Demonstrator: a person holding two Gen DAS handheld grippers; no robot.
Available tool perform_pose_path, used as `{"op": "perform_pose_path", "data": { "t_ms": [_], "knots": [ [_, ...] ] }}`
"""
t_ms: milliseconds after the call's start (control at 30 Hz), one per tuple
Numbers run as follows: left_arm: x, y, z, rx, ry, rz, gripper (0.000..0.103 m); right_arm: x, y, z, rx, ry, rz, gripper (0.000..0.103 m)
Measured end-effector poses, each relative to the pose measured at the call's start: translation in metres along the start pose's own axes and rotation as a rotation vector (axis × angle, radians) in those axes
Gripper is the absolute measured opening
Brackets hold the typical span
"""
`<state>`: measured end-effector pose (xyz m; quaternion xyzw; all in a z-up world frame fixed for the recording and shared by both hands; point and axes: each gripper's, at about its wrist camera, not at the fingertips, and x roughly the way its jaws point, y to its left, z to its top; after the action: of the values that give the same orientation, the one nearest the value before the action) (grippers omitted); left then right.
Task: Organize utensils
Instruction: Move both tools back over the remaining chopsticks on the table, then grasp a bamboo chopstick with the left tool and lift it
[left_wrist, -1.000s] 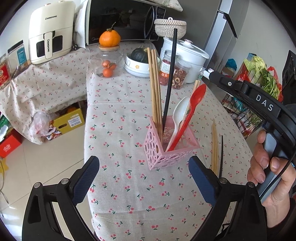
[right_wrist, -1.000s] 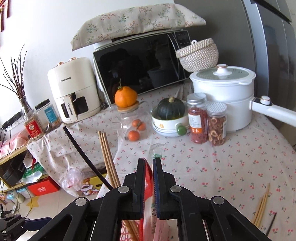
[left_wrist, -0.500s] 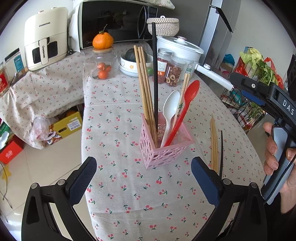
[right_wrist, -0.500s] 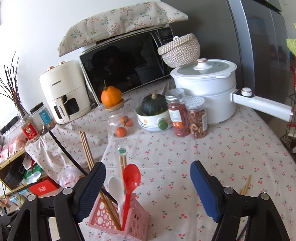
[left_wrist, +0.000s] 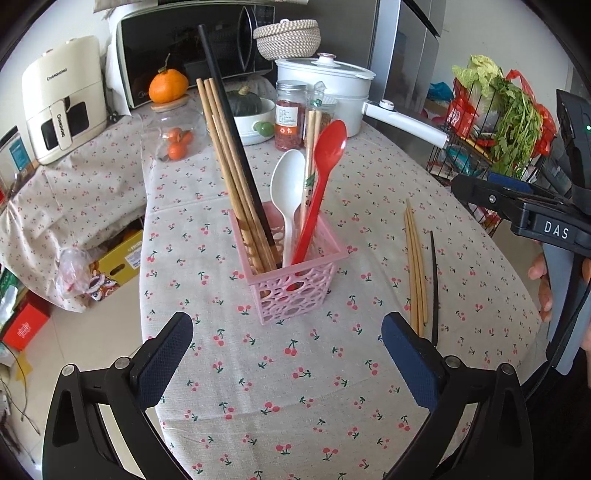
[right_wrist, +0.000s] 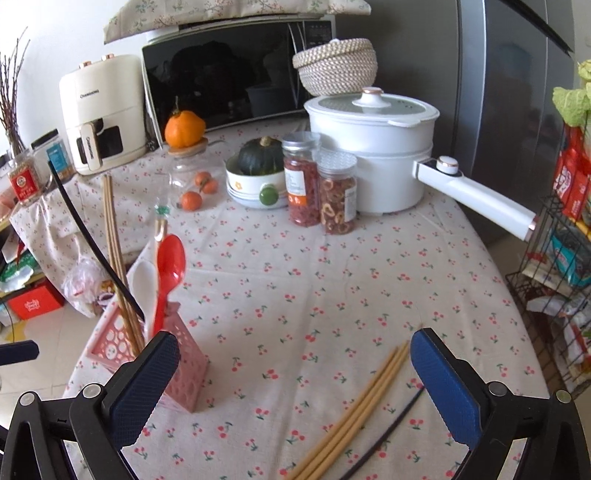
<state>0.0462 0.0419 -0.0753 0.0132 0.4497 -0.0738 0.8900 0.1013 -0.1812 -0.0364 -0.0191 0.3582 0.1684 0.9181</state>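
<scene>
A pink perforated plastic utensil basket (left_wrist: 291, 273) is seen standing upright on the table covered with a cherry-print cloth (left_wrist: 280, 387), near its left edge. Inside the basket, a red plastic spoon (left_wrist: 321, 184) and a white plastic spoon (left_wrist: 288, 192) are propped bowl-up side by side, a bundle of brown wooden chopsticks (left_wrist: 229, 166) and one long black chopstick (left_wrist: 229, 122) are leaned toward the back left corner, and a further paper-wrapped pair (left_wrist: 312, 147) is stood behind the spoons. On the cloth to the right of the basket, well apart from it, several pale wooden chopsticks (right_wrist: 354, 410) are laid flat together, with a single thin black chopstick (right_wrist: 388, 432) just beside them. The left gripper (left_wrist: 286, 354) is held spread wide above the cloth in front of the basket, with nothing between its blue pads. The right gripper (right_wrist: 291, 373) is released and its jaws are opening; nothing is gripped, and the loose chopsticks are seen below, toward its right finger. At the back of the table a white lidded pot (right_wrist: 373, 147), two jars (right_wrist: 321, 192) and a microwave (right_wrist: 236, 70) are set.
</scene>
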Motion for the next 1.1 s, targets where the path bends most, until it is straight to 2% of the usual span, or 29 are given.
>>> {"op": "perform_pose_path", "data": {
  "t_ms": [167, 267, 467, 600, 800, 933, 1000, 1100],
  "knots": [
    [0.009, -0.024, -0.002, 0.058, 0.014, 0.01, 0.103, 0.004, -0.029, -0.009, 0.053, 0.081, -0.064, 0.103],
    [0.016, -0.042, -0.001, 0.086, 0.026, 0.011, 0.103, 0.009, -0.049, -0.015, 0.106, 0.146, -0.071, 0.103],
    [0.038, -0.086, 0.005, 0.114, 0.056, -0.03, 0.103, 0.016, -0.086, -0.028, 0.197, 0.265, -0.122, 0.103],
    [0.062, -0.116, 0.014, 0.136, 0.126, -0.084, 0.103, 0.02, -0.104, -0.037, 0.215, 0.327, -0.161, 0.103],
    [0.111, -0.148, 0.042, 0.099, 0.238, -0.084, 0.103, 0.025, -0.132, -0.044, 0.255, 0.391, -0.2, 0.103],
    [0.136, -0.154, 0.06, 0.059, 0.251, -0.029, 0.103, 0.031, -0.154, -0.051, 0.308, 0.45, -0.23, 0.103],
    [0.146, -0.154, 0.069, 0.033, 0.244, -0.009, 0.1, 0.035, -0.164, -0.053, 0.336, 0.467, -0.229, 0.103],
    [0.163, -0.15, 0.079, -0.005, 0.25, -0.014, 0.084, 0.04, -0.174, -0.054, 0.361, 0.486, -0.231, 0.103]
  ]
}}
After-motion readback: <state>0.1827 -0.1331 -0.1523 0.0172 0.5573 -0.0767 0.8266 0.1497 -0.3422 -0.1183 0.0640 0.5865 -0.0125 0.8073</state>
